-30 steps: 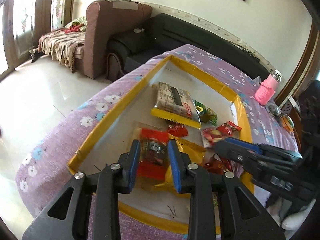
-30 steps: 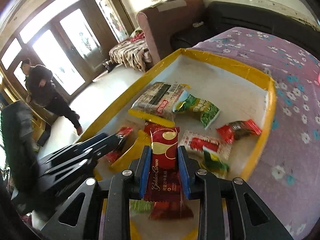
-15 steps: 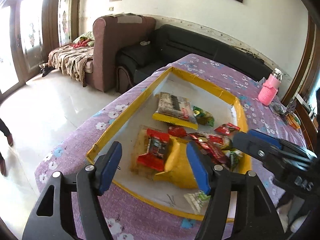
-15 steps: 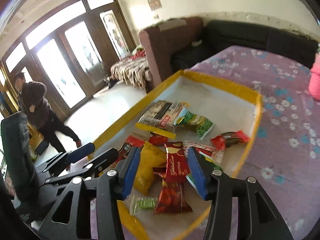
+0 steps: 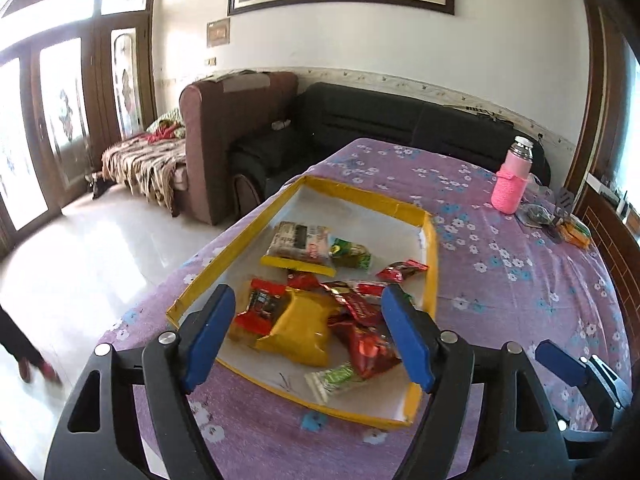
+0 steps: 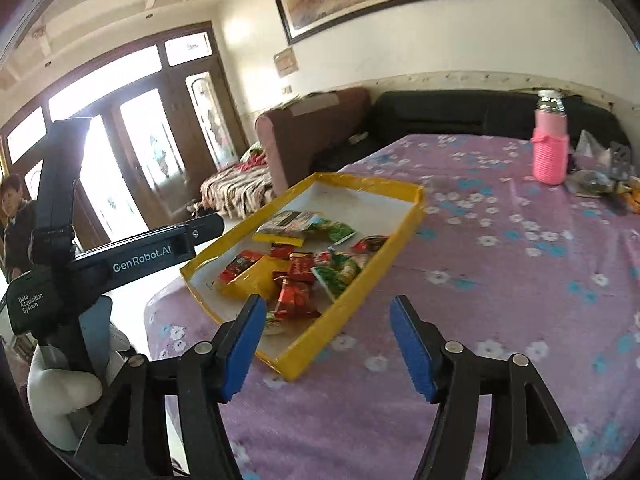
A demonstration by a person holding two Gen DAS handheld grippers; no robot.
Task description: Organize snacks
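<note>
Now that both packets have been let go, the left gripper [image 5: 306, 336] and right gripper [image 6: 328, 344] hang empty, jaws opening, while the snacks [image 5: 320, 304] lie bunched toward six o'clock in the yellow tray [image 5: 432, 256] (apparently nothing remains outside).

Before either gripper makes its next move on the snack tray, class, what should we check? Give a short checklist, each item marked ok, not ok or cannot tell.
1. Left gripper empty: ok, jaws opening, nothing gripped; snacks lie behind the gap.
2. Right gripper empty: ok, jaws opening, only tablecloth and a tray corner behind.
3. Snacks inside the yellow tray: ok, none seen on the cloth.
4. Snacks sorted: not ok, yellow packet and red wrappers overlap in a heap.
5. Pink bottle clear of the tray: ok, upright and apart.
6. Anything hidden under the heap: cannot tell.
</note>
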